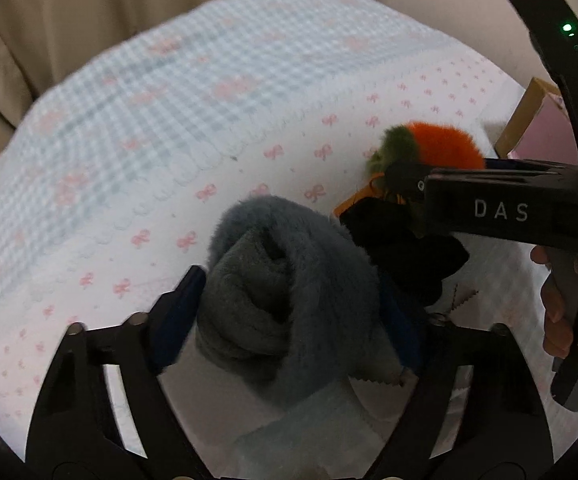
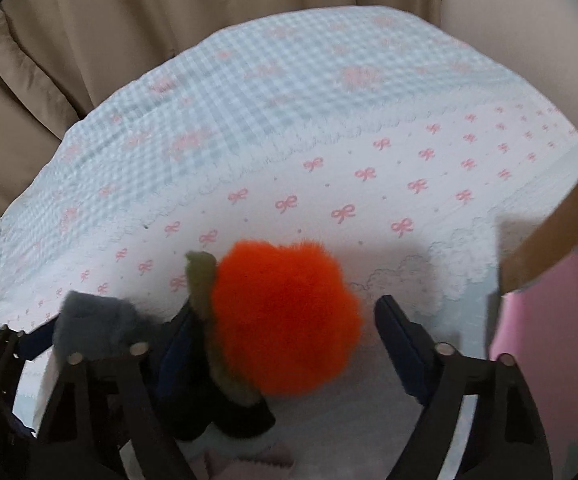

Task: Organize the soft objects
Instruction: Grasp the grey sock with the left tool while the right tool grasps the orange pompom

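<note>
Your left gripper (image 1: 289, 300) is clamped on the grey plush roll (image 1: 273, 292). Right gripper (image 2: 285, 344) sits wide around the orange pompom (image 2: 289, 316), not yet pinching. Looks like pickup stage; next, close R on it w/o snagging the black cloth (image 1: 405, 252).

Bed (image 1: 249, 92) carried everything, covered by a sheet (image 2: 369, 200) printed with pink bows; a blue-checked blanket (image 2: 229, 92) lay on the sheet's far side, scalloped edge between them. Right of the sheet's bow area a cardboard box (image 2: 561, 224) with pink inside sat on it. Pinked-edge fabric swatches (image 2: 249, 462) lay on the sheet's near part
</note>
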The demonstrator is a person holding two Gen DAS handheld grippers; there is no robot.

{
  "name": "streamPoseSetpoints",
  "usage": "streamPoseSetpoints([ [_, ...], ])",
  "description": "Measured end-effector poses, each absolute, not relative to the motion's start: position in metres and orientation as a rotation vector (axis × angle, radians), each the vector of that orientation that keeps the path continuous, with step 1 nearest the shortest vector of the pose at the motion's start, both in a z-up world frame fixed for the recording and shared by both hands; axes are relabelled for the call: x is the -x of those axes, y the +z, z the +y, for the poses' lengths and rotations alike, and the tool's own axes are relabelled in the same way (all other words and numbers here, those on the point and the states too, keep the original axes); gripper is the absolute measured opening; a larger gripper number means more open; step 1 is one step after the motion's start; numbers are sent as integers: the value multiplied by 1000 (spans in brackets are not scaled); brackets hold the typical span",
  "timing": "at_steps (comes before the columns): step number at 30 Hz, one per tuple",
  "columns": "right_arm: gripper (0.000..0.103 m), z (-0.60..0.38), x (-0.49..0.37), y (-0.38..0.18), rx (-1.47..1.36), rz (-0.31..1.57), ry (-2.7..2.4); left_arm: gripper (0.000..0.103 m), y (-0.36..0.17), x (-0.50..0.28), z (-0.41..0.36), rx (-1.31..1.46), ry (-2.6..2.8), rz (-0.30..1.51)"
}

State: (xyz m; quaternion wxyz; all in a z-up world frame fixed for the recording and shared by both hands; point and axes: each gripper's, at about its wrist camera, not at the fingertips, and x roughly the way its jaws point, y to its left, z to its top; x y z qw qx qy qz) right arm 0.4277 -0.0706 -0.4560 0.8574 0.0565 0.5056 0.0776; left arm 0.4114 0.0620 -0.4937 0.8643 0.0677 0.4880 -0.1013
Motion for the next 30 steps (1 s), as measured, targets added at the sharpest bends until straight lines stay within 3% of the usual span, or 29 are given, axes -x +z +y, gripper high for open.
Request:
streamPoseSetpoints([
  [4, 64, -68, -433, -462, -86, 1068, 174, 78, -498, -416, 62, -132, -225, 1032],
  [8, 45, -63, -435, -464, -75, 1068, 214, 66, -496, -418, 62, -148, -240, 1032],
  [11, 41, -58, -435, -466, -47, 1072, 221, 58, -496, -418, 64, -152, -247, 1037],
  [17, 37, -57, -434, -461, -56, 1075, 225, 46, -482, -414, 71, -115, -240, 1028],
  [30, 37, -65, -396, -342, -79, 950, 244, 46, -361, -377, 76, -38, -202, 914],
])
